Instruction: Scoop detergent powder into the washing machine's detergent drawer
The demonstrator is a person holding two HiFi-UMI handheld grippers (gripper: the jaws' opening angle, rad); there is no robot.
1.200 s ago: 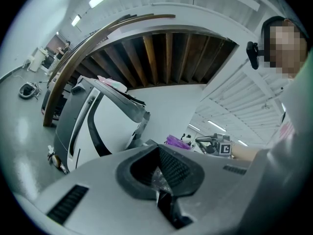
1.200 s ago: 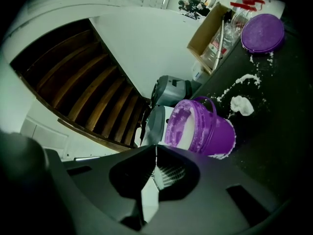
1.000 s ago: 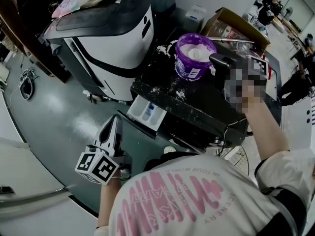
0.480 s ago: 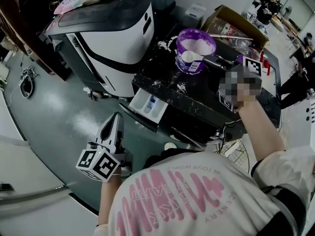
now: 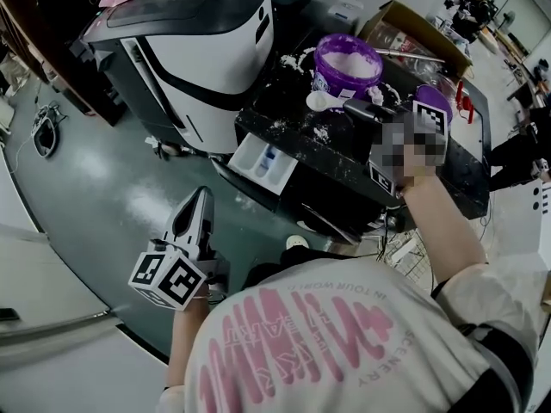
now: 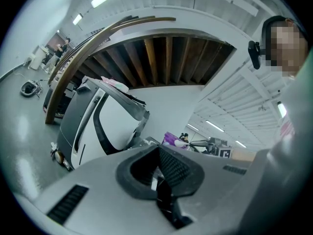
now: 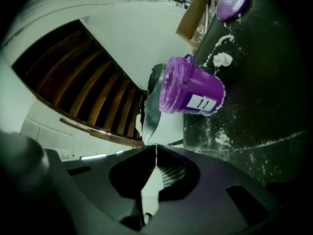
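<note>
Carrying the scoop: the right gripper (image 5: 353, 107) has its jaws pinched almost together on the handle of the white scoop (image 5: 325, 101). A thin white strip shows between its pads in the right gripper view.
Scoop: it sticks out bowl-first from the right gripper's tips, over the black washing machine top (image 5: 344, 175). The bowl shows white.
Tub: the purple detergent tub (image 5: 347, 63) stands open with white powder inside, just beyond the scoop and the right gripper's tips.
Drawer: the detergent drawer (image 5: 263, 163) is pulled out of the machine's front, lower than the right gripper and between the two grippers. A blue part sits inside it.
Spilled powder: white powder patches (image 5: 318, 134) lie scattered on the top under and around the right gripper.
Lid: the purple lid (image 7: 231, 3) lies flat on the top, beyond the tub from the right gripper.
Left gripper: the left gripper (image 5: 200, 198) has its jaws together with nothing between them. It is held low over the grey floor (image 5: 86, 188), well apart from the drawer.
White-and-black machine: the white-and-black machine (image 5: 207, 50) is ahead of the left gripper's tips, beside the washing machine.
Cardboard box: the cardboard box (image 5: 405, 24) is beyond the tub, far from both grippers.
</note>
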